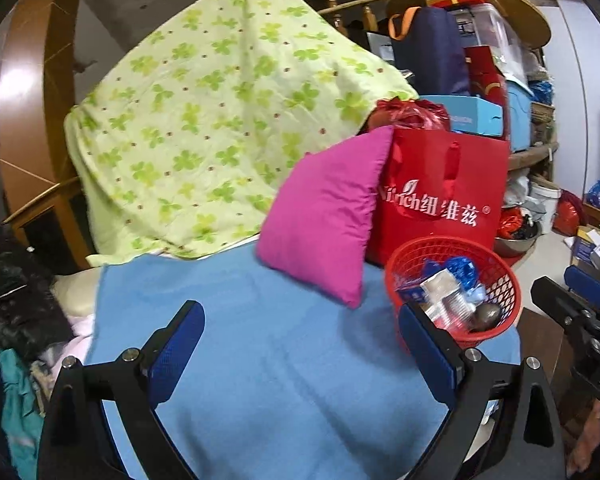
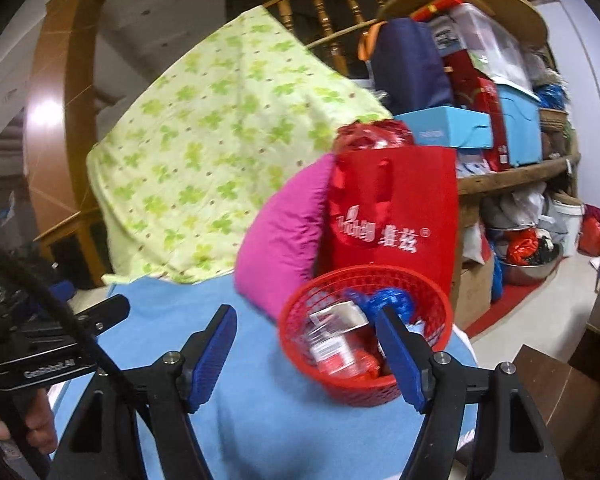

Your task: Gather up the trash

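Right wrist — red basket (image 2: pixel 364 280) of trash, fingers (image 2: pixel 400 356) apart.

Red basket (image 1: pixel 504 280) is seen as perforated glossy plastic. Blue cloth (image 1: pixel 268 364) is shown matt and smooth. Pink cushion (image 1: pixel 324 216) is rendered in slightly shiny fabric. Green quilt (image 1: pixel 204 120) is printed cotton-like cloth. Railing (image 2: pixel 332 12) is varnished wood.

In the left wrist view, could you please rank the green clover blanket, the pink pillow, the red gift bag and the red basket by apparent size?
1. green clover blanket
2. pink pillow and red gift bag: look alike, bag partly hidden, so unranked
3. red basket, though nearest the camera
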A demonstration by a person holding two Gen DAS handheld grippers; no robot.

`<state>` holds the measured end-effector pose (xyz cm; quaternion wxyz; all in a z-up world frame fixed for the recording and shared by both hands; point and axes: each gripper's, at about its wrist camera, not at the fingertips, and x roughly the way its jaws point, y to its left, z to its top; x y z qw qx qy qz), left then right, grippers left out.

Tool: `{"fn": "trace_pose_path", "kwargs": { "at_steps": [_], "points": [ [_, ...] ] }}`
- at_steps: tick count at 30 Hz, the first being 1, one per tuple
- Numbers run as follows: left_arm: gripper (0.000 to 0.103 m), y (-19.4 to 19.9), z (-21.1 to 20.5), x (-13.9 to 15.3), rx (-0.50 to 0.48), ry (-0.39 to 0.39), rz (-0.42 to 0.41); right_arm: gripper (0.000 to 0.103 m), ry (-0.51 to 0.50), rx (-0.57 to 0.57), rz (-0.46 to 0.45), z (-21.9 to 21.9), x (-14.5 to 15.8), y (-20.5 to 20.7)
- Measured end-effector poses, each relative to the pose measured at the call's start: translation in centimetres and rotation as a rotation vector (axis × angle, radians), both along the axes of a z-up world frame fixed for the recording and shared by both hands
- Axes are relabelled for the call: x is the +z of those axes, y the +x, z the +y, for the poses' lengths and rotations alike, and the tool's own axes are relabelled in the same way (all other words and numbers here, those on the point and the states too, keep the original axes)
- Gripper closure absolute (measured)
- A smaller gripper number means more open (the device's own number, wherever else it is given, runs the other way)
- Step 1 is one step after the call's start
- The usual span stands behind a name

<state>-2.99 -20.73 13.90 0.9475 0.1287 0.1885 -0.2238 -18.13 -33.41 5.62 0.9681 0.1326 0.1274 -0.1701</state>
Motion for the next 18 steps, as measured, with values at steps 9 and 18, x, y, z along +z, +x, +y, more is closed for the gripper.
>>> {"fn": "trace_pose_path", "kwargs": {
  "at_steps": [9,18],
  "points": [
    [0.005,-2.8,4.1,0.9,0.071,0.007,0.02,0.028,-0.067,0.028,0.028,4.3,2.0,-2.8],
    [0.005,-5.2,5.9,2.1,0.092,-0.021,0.024,0.028,-0.071,0.025,0.035,5.2,2.7,-4.3]
  ]
}}
